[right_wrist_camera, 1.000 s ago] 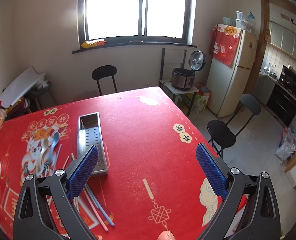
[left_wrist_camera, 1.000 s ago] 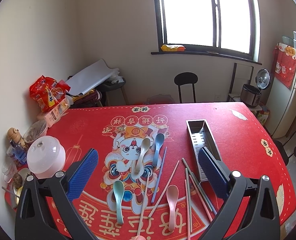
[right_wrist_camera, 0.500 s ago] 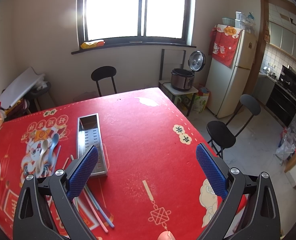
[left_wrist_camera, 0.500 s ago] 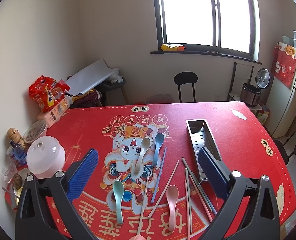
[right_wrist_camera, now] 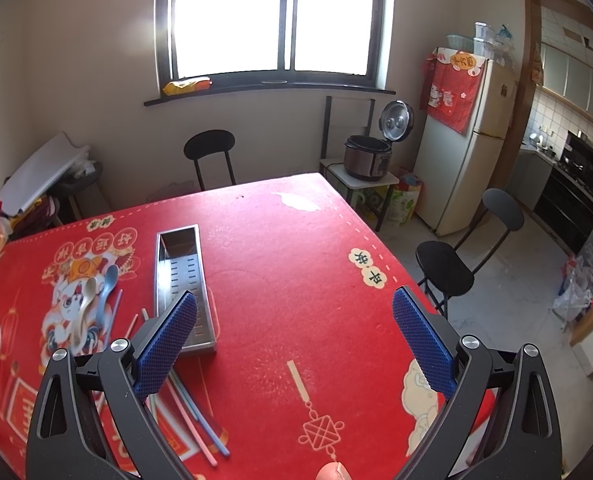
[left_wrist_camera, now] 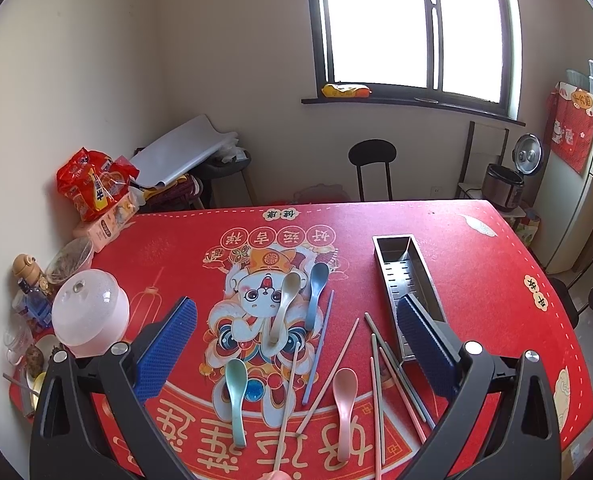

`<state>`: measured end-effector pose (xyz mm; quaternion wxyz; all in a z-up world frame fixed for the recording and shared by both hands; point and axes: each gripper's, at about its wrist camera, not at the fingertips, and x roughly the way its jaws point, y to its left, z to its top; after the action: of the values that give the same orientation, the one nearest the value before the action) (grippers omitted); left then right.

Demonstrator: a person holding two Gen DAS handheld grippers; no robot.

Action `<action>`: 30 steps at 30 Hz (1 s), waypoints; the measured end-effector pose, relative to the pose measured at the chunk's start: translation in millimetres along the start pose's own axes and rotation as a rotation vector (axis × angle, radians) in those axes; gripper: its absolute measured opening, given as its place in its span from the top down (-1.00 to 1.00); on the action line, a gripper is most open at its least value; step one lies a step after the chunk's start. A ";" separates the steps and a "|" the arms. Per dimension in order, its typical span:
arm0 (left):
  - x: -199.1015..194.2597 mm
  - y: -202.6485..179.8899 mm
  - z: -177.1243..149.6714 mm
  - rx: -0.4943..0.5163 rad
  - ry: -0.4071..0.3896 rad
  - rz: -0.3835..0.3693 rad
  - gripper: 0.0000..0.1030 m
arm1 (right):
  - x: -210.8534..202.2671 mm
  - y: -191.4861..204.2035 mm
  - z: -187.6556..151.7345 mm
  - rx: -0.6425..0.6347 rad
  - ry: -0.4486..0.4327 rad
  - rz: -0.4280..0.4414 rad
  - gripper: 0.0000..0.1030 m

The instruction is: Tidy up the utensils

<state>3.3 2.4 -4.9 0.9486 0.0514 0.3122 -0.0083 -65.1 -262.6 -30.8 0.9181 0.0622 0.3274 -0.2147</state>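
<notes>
Loose utensils lie on the red table mat (left_wrist_camera: pixel 476 264): a beige spoon (left_wrist_camera: pixel 282 304), a blue spoon (left_wrist_camera: pixel 316 292), a green spoon (left_wrist_camera: pixel 235 392), a pink spoon (left_wrist_camera: pixel 343 404) and several chopsticks (left_wrist_camera: pixel 380 372). A long steel utensil tray (left_wrist_camera: pixel 410 280) lies to their right and shows empty; it also shows in the right wrist view (right_wrist_camera: pixel 182 280). My left gripper (left_wrist_camera: pixel 296 344) is open and empty above the spoons. My right gripper (right_wrist_camera: pixel 294 344) is open and empty over bare mat right of the tray.
A pink lidded bowl (left_wrist_camera: pixel 90 312), jars and snack packets (left_wrist_camera: pixel 96 188) crowd the table's left edge by the wall. Black chairs (right_wrist_camera: pixel 452 264) stand off the right side, another (left_wrist_camera: pixel 372 168) behind the table. A rice cooker (right_wrist_camera: pixel 370 156) and fridge (right_wrist_camera: pixel 464 140) stand at the right.
Both grippers have drifted very slightly; the utensils and the tray lie as before. Both grippers stay open.
</notes>
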 end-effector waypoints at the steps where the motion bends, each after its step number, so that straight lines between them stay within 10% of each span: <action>1: 0.8 -0.6 -1.1 0.000 0.001 0.000 -0.90 | 0.9 0.9 0.1 -0.001 0.001 0.000 -0.84; 15: 9.1 1.5 -5.5 -0.013 0.026 -0.033 -0.90 | 6.8 2.6 -0.2 0.000 0.020 0.011 -0.84; 24: 37.1 57.3 -11.4 -0.120 0.045 -0.192 -0.90 | 40.7 6.5 -0.3 0.004 0.095 0.217 -0.84; 30: 66.1 103.7 -35.1 -0.167 0.097 -0.065 -0.90 | 82.6 46.2 -21.6 -0.166 0.144 0.326 -0.84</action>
<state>40.7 110.3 -62.6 0.9325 -0.0378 0.3591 -0.0103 -0.2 -244.8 -100.7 0.9168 0.0539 0.3945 -0.0302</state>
